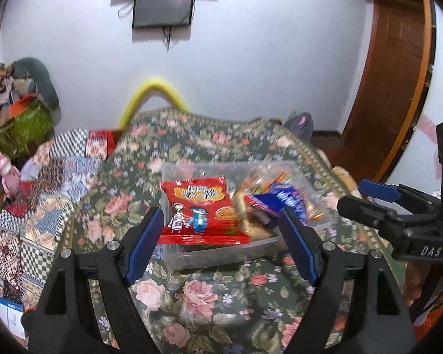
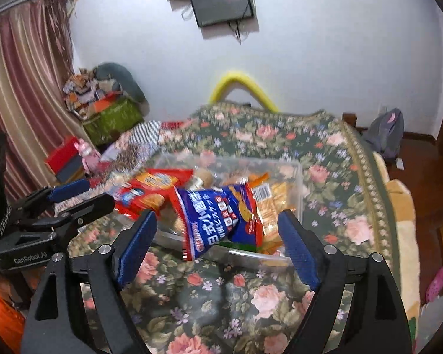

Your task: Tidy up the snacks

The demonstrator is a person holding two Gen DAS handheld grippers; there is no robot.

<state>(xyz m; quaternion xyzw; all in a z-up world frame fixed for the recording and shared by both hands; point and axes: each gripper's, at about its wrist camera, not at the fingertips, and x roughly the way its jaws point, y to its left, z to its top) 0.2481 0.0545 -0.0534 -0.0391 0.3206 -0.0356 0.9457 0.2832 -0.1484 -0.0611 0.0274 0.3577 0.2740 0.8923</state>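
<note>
Lying beyond open jaws, red snack bag (image 1: 202, 211), blue snack bag (image 2: 221, 219)

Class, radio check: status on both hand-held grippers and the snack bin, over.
Left hand-held gripper open, empty. Right hand-held gripper open, empty. Red packet, blue packet in clear bin. Nothing blocking.

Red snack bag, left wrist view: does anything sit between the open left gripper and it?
Nothing visible does. The left gripper is open, and the red snack bag lies uncovered in the clear box, directly ahead between its fingers.
</note>
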